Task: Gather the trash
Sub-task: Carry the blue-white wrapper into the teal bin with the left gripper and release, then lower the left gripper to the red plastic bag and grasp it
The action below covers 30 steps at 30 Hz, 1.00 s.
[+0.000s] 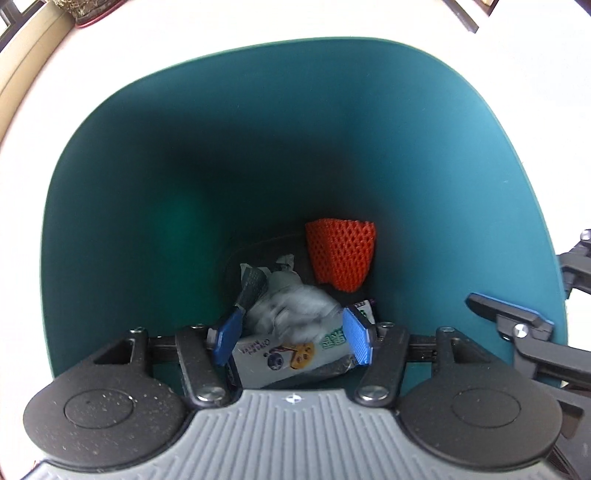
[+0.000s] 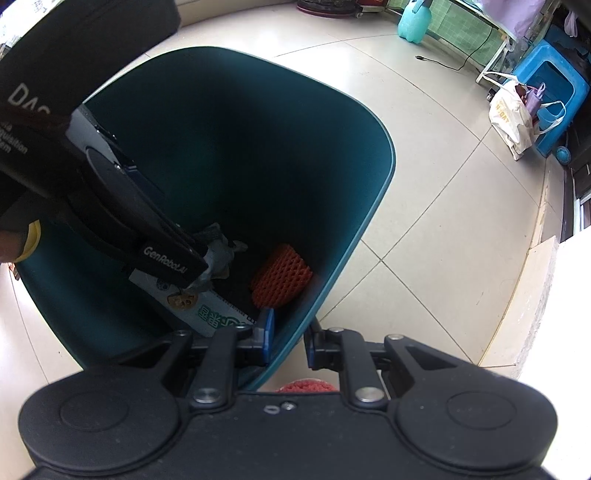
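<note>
Left wrist: left gripper point(image 1: 291, 334) points down into bin point(image 1: 147, 166), fingers apart.

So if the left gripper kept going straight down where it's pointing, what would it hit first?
Most likely the blurred crumpled white paper between the left gripper's open jaws, atop the printed white wrapper inside the teal plastic bin; depth is unclear.

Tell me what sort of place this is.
Probably a room in a home, perhaps a utility or balcony area: a pale tiled floor, a blue plastic stool with a tote bag leaning against it, and a teal spray bottle by the wall.
</note>
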{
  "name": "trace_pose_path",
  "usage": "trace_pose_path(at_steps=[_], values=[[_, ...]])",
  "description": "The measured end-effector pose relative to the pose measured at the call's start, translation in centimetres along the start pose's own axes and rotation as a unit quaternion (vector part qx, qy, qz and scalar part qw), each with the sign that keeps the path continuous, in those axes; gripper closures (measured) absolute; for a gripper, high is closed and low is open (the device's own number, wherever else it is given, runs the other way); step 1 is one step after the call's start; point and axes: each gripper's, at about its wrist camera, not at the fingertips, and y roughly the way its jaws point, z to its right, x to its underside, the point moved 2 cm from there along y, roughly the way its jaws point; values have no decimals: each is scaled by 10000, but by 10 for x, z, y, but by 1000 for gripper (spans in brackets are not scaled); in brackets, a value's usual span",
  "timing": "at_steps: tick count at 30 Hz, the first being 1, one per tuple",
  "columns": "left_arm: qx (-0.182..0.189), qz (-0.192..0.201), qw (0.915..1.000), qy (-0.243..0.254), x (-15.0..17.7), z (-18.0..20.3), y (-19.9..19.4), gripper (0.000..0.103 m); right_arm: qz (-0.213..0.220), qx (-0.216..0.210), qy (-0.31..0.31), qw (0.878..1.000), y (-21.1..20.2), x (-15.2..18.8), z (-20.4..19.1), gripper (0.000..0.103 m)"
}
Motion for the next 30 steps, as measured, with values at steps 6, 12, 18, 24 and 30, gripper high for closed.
trace_pose_path(at_steps=[6, 12, 18, 24, 30], values=[[199, 266, 9994, -12, 7, -5, -24, 44, -12, 13, -15, 10000, 0, -1, -1, 87], [565, 645, 9963, 39, 21, -11, -60, 42, -31, 29, -22, 10000, 1, -2, -3, 87], [686, 971, 9929, 61, 40, -25, -99, 37, -41, 32, -23, 10000, 1, -2, -3, 87], [781, 1309, 9882, -130, 67, -53, -130, 37, -50, 26, -22, 10000, 2, -3, -2, 87], [431, 1530, 9857, -556, 99, -100, -147, 36, -78, 30, -26, 10000, 3, -2, -3, 86]])
